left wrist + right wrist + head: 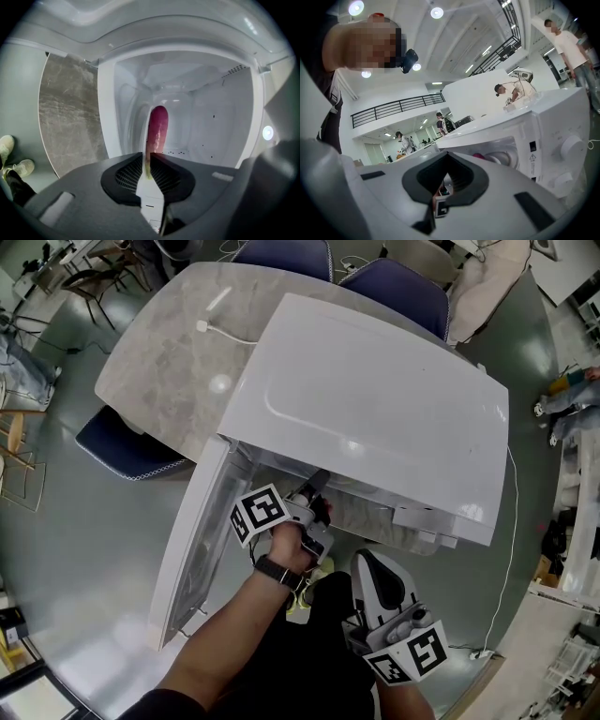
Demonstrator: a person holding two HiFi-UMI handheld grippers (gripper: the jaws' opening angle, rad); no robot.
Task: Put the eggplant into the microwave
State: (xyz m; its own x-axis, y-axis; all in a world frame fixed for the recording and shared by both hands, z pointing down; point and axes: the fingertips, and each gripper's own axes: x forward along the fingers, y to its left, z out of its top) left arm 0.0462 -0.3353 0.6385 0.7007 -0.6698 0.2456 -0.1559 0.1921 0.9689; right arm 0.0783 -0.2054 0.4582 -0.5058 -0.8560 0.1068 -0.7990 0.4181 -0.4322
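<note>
A white microwave [375, 418] stands on a grey marble table [169, 362], its door [192, 549] swung open to the left. My left gripper [314, 498] reaches into the opening. In the left gripper view it [147, 161] is shut on the pale stem end of a purple eggplant [158, 124]. The eggplant points forward into the white cavity [206, 122], above its floor. My right gripper [368, 563] hangs back below the microwave, close to the person's body. Its jaws [445, 180] look shut with nothing between them. The microwave [534, 136] fills that view's right side.
Blue chairs [398, 287] stand behind and left of the table. A white cable [220, 329] lies on the tabletop. A power cord [511, 559] runs down to the floor at right. Several people [513, 89] stand in the background. A person's shoes [14, 164] rest on the floor.
</note>
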